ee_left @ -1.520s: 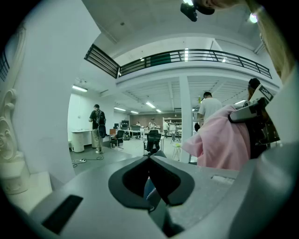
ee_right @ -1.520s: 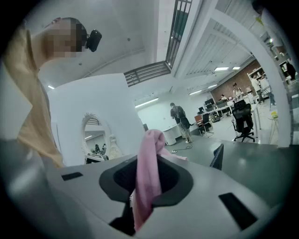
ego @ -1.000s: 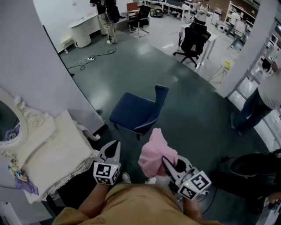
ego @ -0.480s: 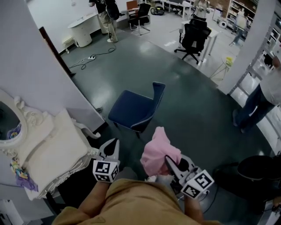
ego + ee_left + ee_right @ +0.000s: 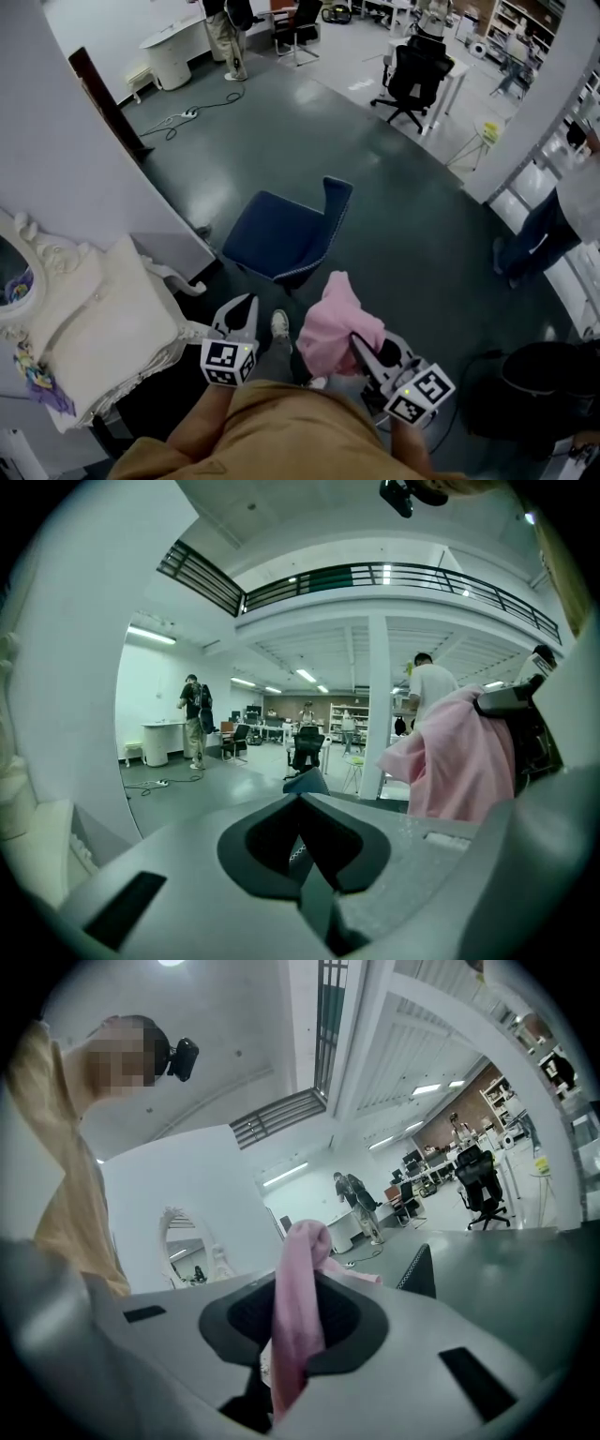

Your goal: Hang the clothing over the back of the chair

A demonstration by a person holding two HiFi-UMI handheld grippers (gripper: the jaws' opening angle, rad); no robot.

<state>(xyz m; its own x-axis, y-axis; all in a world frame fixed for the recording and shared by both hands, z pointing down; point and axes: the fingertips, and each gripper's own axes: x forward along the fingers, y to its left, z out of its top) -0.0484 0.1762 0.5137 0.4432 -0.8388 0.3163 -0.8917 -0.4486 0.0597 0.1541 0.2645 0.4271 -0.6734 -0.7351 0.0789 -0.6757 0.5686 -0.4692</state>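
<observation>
- Where the right gripper (image 5: pixel 360 345) sits low in the head view, its jaws are seen nearly closed on the pink clothing (image 5: pixel 333 314) — a fold is pinched between them and the rest is bunched above.
- The left gripper (image 5: pixel 246 309) is held just beside it, jaws together, nothing gripped.
- A white dresser (image 5: pixel 103 323) is seen at the left.
- The blue chair (image 5: pixel 281 230) is seen ahead — apart from the clothing.
- A black office chair (image 5: pixel 412 80) is noted far off.
</observation>
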